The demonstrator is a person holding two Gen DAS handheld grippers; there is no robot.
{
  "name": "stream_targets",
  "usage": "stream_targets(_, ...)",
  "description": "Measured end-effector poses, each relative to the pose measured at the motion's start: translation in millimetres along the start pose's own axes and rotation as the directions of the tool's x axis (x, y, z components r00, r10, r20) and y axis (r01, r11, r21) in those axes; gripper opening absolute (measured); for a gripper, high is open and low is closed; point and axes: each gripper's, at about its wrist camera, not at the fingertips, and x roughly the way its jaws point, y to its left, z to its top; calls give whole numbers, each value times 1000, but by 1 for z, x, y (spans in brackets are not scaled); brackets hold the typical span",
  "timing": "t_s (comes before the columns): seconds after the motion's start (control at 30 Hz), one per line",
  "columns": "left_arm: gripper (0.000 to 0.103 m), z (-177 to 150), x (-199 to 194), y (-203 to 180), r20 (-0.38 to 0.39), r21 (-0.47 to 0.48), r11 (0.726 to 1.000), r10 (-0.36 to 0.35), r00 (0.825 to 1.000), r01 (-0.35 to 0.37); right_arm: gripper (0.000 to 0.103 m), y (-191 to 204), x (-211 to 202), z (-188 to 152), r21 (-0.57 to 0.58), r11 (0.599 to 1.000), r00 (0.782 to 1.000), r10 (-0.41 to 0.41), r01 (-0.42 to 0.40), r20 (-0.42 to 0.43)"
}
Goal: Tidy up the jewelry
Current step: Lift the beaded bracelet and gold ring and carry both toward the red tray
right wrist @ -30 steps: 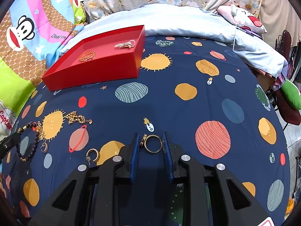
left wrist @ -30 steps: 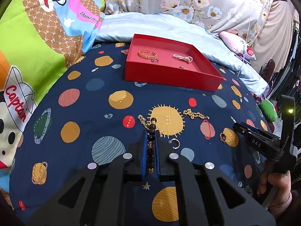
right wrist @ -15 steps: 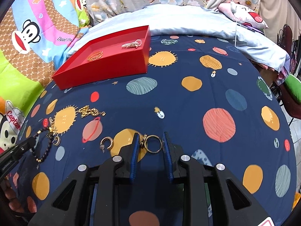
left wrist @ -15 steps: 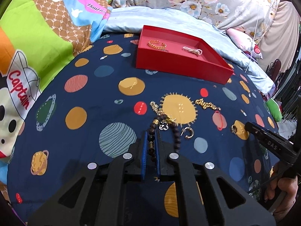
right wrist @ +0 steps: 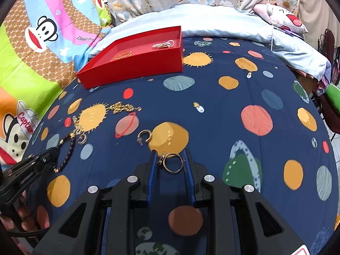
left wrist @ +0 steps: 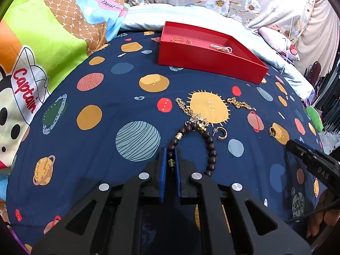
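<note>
Left wrist view alone shows gold chains [left wrist: 192,111] clearly at 12 o'clock of left tongs [left wrist: 170,159], pinched nearly shut on beaded bracelet [left wrist: 209,146] draped on planet-print bed cover [left wrist: 85,97]. Right tongs [right wrist: 171,165] part-open, clasping gold ring [right wrist: 173,163]. Red tray [right wrist: 136,61] at 11 o'clock, nearer than before.
</note>
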Motion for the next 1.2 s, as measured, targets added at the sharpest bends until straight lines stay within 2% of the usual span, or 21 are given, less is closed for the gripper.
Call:
stream_targets(0.33, 8, 0, 0, 0, 0, 0, 1000, 1, 1000, -1, 23, 11, -8, -20, -25, 1000, 1000, 7, -7, -7)
stream_targets(0.6, 8, 0, 0, 0, 0, 3, 1000, 4, 1000, -4, 23, 11, -8, -21, -24, 1000, 1000, 11, -11, 1)
stream_targets(0.97, 8, 2, 0, 9, 1, -41, 998, -46, 999, 46, 23, 10, -10, -23, -15, 1000, 1000, 5, -5, 0)
stream_targets(1.03, 7, -1, -3, 8, 0, -34, 999, -36, 999, 36, 23, 12, -14, -27, -8, 1000, 1000, 12, -12, -10)
stream_targets(1.2, 7, -15, -19, -2, -45, -11, 999, -51, 998, 50, 23, 19, -28, -30, -44, 999, 999, 25, -26, -38)
